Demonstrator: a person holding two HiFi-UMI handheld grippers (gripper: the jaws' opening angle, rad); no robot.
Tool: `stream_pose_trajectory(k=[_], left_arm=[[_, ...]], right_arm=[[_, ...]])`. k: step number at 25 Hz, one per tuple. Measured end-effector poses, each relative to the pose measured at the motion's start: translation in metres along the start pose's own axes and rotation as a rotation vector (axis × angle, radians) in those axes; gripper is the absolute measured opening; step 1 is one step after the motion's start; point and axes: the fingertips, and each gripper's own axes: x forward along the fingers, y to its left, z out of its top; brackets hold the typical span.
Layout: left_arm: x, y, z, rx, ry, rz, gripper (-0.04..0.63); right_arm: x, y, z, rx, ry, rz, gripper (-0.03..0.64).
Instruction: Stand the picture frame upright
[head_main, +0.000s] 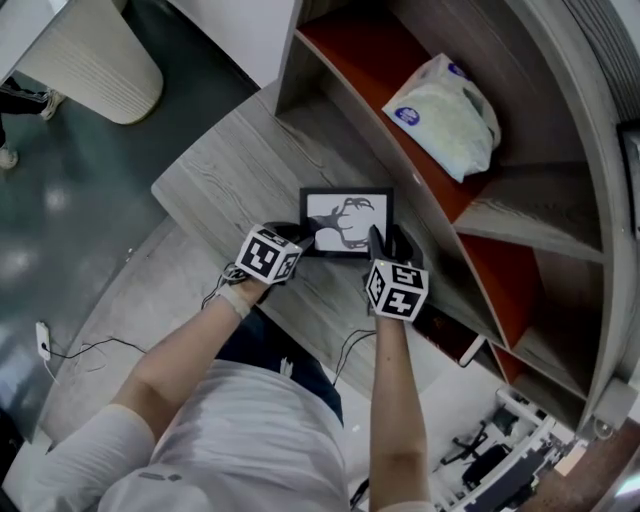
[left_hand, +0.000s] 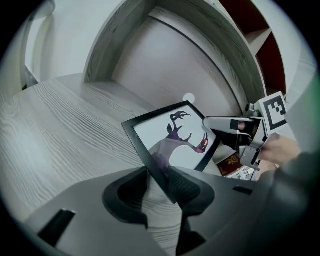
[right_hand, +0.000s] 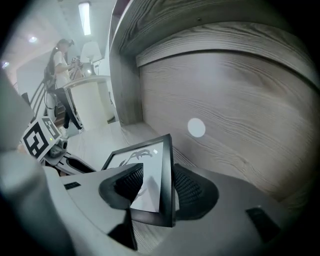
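Black deer-print picture frame (head_main: 346, 222): right gripper (head_main: 388, 242) clamps it, left gripper (head_main: 301, 238) open around corner.

Item: picture frame (head_main: 346, 222), rectangular, landscape format, thin black border.
Picture: dark antlered deer silhouette on a white ground; purple and red tints at the head in the left gripper view.
Position: just above the middle of the head view, over the grey wood-grain surface (head_main: 225, 175).
Pose: tilted, face up and towards the camera; not upright.
Contact with surface: lower edge hidden, cannot be told.
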Motion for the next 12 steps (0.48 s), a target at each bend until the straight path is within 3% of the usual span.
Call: stream_pose_trajectory(k=[7,12], left_arm=[[0.018,-0.006,0.032,-0.057,-0.03,-0.065,0.121],[0.028,-0.009,0.044,-0.088,-0.044,-0.065,0.121]], right_arm=[[0.013,-0.023,0.031,-0.04,-0.02,-0.03,0.199],[0.022,-0.033,0.047,-0.066,-0.033,-0.039,0.199]])
